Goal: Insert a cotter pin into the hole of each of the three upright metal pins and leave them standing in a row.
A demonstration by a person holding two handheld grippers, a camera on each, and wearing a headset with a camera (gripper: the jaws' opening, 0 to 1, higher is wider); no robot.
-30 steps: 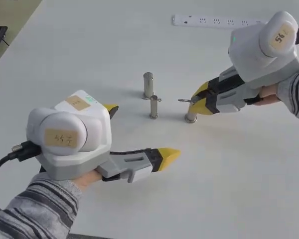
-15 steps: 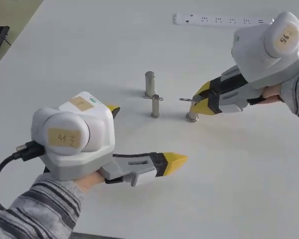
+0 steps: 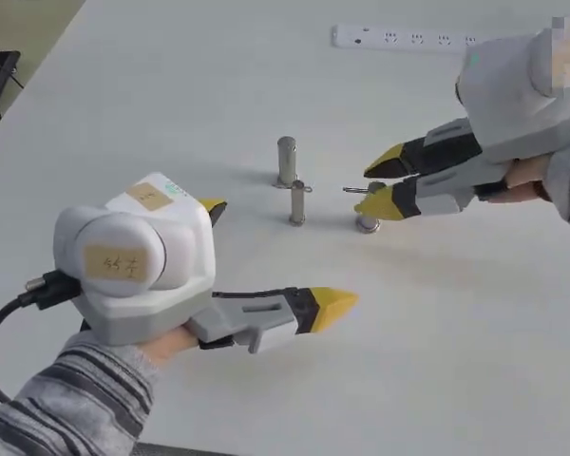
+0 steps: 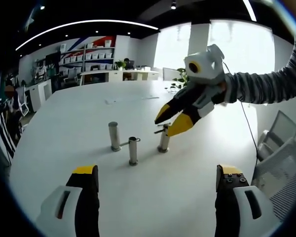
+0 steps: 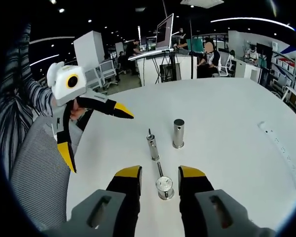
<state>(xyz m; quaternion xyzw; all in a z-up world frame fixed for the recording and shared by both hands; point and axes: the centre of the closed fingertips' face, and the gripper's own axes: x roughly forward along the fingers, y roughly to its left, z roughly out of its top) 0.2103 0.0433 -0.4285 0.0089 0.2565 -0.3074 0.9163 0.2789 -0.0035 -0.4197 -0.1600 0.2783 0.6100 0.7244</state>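
Three upright metal pins stand in a row on the white table. The far pin (image 3: 286, 160) (image 4: 114, 136) (image 5: 178, 133) is bare at its top. The middle pin (image 3: 297, 202) (image 4: 133, 150) (image 5: 152, 145) carries a cotter pin (image 3: 300, 187) through its head. The near pin (image 3: 368, 218) (image 4: 164, 139) (image 5: 164, 186) has a cotter pin (image 3: 355, 190) (image 5: 159, 169) sticking out sideways. My right gripper (image 3: 375, 187) (image 5: 160, 173) (image 4: 168, 122) stands open, its jaws on either side of that pin's top. My left gripper (image 3: 277, 254) (image 4: 157, 170) (image 5: 96, 136) is open and holds nothing, nearer to me.
A white power strip (image 3: 408, 40) (image 5: 281, 148) lies at the table's far edge. Bare tabletop (image 3: 437, 332) surrounds the pins. Office chairs, desks and people show far behind in both gripper views.
My right gripper has opened and let go of the cotter pin, which stays lodged in the near pin. It has drawn back slightly to the right. The left gripper barely moved.
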